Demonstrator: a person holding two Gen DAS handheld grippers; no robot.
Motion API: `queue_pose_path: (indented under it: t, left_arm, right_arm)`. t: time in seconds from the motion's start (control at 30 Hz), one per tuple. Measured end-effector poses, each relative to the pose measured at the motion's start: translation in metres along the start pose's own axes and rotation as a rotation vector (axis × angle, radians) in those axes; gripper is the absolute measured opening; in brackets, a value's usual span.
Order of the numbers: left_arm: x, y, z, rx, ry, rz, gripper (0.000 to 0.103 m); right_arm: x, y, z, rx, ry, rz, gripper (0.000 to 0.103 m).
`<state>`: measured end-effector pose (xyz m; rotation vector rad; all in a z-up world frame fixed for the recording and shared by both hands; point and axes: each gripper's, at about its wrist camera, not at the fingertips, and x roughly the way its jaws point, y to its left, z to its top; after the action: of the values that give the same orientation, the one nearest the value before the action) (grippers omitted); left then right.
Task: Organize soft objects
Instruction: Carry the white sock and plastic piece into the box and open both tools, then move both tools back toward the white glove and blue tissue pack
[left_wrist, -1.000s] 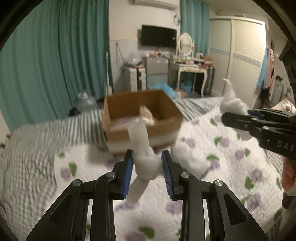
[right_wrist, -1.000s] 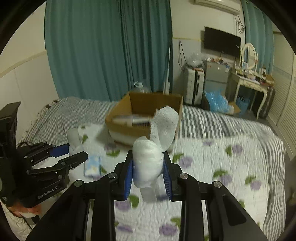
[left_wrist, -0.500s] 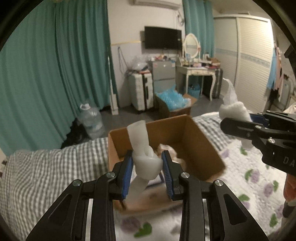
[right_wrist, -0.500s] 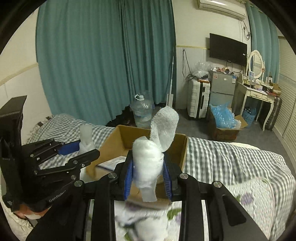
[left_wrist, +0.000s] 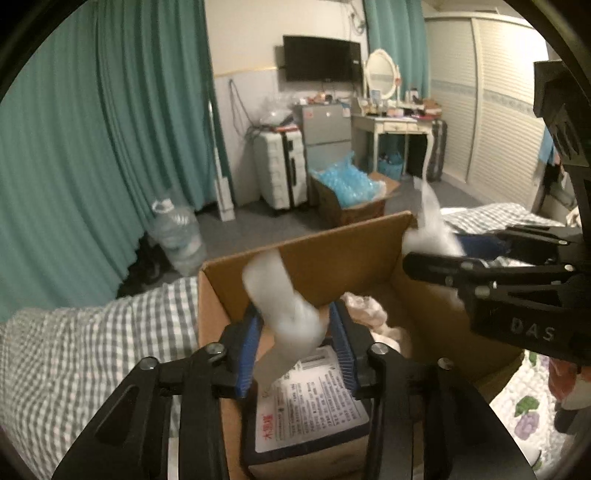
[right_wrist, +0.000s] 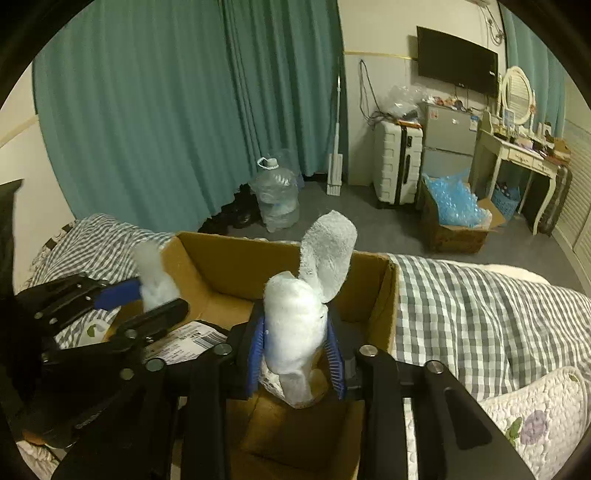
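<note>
Over the cardboard box (left_wrist: 310, 254), left gripper (left_wrist: 295, 343) and right gripper (right_wrist: 297, 347) level, jaws clamped on knotted white socks (right_wrist: 295, 317)

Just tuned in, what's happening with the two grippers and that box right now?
A person is holding both grippers over the open cardboard box on the bed. The left gripper is shut on a knotted white soft piece, and the right gripper is shut on a white soft bundle with a flap sticking up. Neither item has been released yet. Inside the box lie a labelled dark package and some pale fabric.
</note>
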<state>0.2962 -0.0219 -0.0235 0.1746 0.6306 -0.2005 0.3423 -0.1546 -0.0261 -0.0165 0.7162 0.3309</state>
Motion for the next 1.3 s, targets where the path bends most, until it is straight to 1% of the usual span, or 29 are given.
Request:
queue_pose_path:
  t: [0.03,0.07,0.1,0.17,0.23,0.3,0.37,0.4,0.47,0.5,0.53,0.6,0.67,0.73,0.83,0.93,1.03,1.13,1.2,1.3]
  left_arm:
    - [-0.005,-0.001,0.001,0.002,-0.01,0.011,0.066]
    - [-0.012,-0.001,0.003,0.0,-0.023,0.016,0.076]
    - [-0.019,-0.001,0.004,-0.004,-0.035,0.019,0.078]
    - [-0.037,-0.001,0.011,-0.016,-0.058,0.039,0.08]
    - [-0.059,0.0,0.018,-0.027,-0.075,0.043,0.08]
    - [-0.09,0.0,0.026,-0.04,-0.107,0.057,0.08]
    - [-0.121,0.001,0.032,-0.039,-0.144,0.074,0.08]
    - [-0.137,0.003,0.034,-0.039,-0.164,0.088,0.081]
    - [-0.17,0.006,0.04,-0.047,-0.202,0.101,0.09]
    - [-0.183,0.008,0.042,-0.054,-0.215,0.1,0.091]
    - [-0.202,0.01,0.041,-0.064,-0.23,0.098,0.091]
    - [-0.223,0.014,0.039,-0.072,-0.243,0.094,0.092]
    - [-0.242,0.013,0.034,-0.067,-0.248,0.111,0.094]
    - [-0.256,0.013,0.024,-0.055,-0.254,0.137,0.094]
    - [-0.27,0.011,0.001,-0.027,-0.256,0.151,0.094]
    - [-0.271,0.009,-0.025,-0.017,-0.238,0.163,0.094]
    - [-0.261,0.006,-0.047,-0.032,-0.197,0.137,0.094]
    - [-0.251,0.006,-0.067,-0.076,-0.173,0.146,0.094]
    - [-0.242,0.005,-0.079,-0.105,-0.161,0.147,0.094]
    - [-0.22,0.004,-0.096,-0.15,-0.138,0.175,0.094]
  right_arm:
    - [-0.003,-0.001,-0.001,0.004,-0.005,-0.004,0.059]
    - [-0.008,-0.003,-0.002,0.011,-0.017,-0.008,0.078]
    - [-0.017,-0.005,-0.002,0.022,-0.032,-0.005,0.081]
    - [-0.034,-0.008,-0.001,0.031,-0.048,-0.007,0.083]
    - [-0.059,-0.009,0.001,0.028,-0.062,-0.033,0.085]
    - [-0.091,-0.008,0.005,0.018,-0.089,-0.058,0.086]
    - [-0.123,-0.006,0.01,0.014,-0.115,-0.068,0.093]
    - [-0.143,-0.004,0.012,0.01,-0.13,-0.076,0.095]
    - [-0.175,0.0,0.015,-0.004,-0.152,-0.093,0.096]
    - [-0.196,0.004,0.016,-0.013,-0.17,-0.109,0.097]
    - [-0.207,0.008,0.017,-0.017,-0.178,-0.115,0.098]
    - [-0.239,0.015,0.016,-0.023,-0.204,-0.12,0.099]
    - [-0.262,0.022,0.014,-0.03,-0.214,-0.121,0.099]
    - [-0.282,0.034,0.008,-0.051,-0.22,-0.127,0.1]
    - [-0.303,0.049,-0.011,-0.084,-0.224,-0.145,0.1]
    - [-0.316,0.06,-0.034,-0.099,-0.231,-0.143,0.1]
    - [-0.312,0.066,-0.056,-0.104,-0.214,-0.12,0.1]
    - [-0.294,0.067,-0.072,-0.094,-0.188,-0.116,0.1]
    - [-0.276,0.066,-0.084,-0.077,-0.16,-0.1,0.1]
    - [-0.241,0.061,-0.1,-0.062,-0.111,-0.093,0.1]
